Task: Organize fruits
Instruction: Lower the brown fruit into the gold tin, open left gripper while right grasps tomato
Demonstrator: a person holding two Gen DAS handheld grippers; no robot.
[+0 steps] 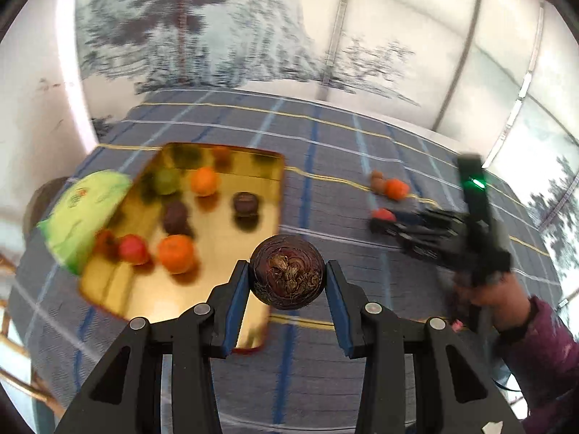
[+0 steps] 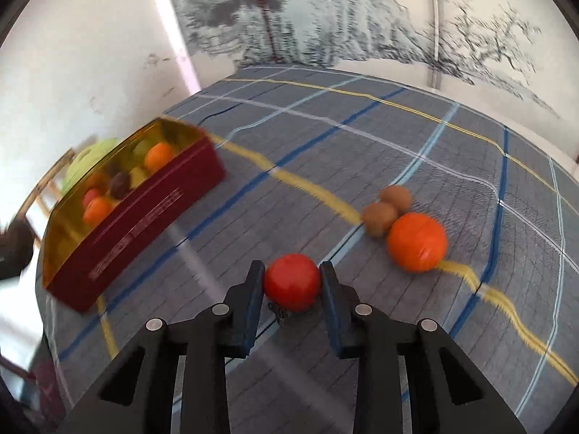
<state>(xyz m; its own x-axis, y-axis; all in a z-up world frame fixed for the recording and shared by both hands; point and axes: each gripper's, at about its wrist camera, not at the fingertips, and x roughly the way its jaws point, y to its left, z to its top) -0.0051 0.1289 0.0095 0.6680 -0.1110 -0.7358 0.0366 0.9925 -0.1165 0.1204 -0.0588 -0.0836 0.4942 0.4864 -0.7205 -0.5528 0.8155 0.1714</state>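
**Over the checked cloth: both claws gripping fruit beside a gold tin**

Above a bench draped in a grey checked cloth (image 2: 362,137), the left claw (image 1: 288,277) is clamping a dark purple, round fruit (image 1: 287,271) between its blue-padded fingers (image 1: 237,289). The fruit is sitting in the air just past the near right corner of a rectangular tin (image 1: 224,300) with a shiny gold inside and dark red outer walls.

Inside the tin, several fruits are lying apart from one another: two orange ones (image 1: 176,253), a red one (image 1: 133,249), a green one (image 1: 166,181) and two dark brown ones (image 1: 246,203). A pale green bag (image 1: 87,213) is resting against the tin's far left side.

Well to the right of the tin, the right claw (image 2: 292,284) is closing on a small red fruit (image 2: 292,282), its pads touching the fruit on both sides, low over the cloth. In the left wrist view a hand in a purple sleeve (image 1: 535,347) is holding this tool.

Just beyond the red fruit, a larger orange fruit (image 2: 416,241) is lying on the cloth, touching two small brown fruits (image 2: 380,217) that are huddling together behind it, on a yellow stripe.

A wall with a grey tree pattern (image 2: 289,11) is standing behind the bench. Both views are blurring at their edges.
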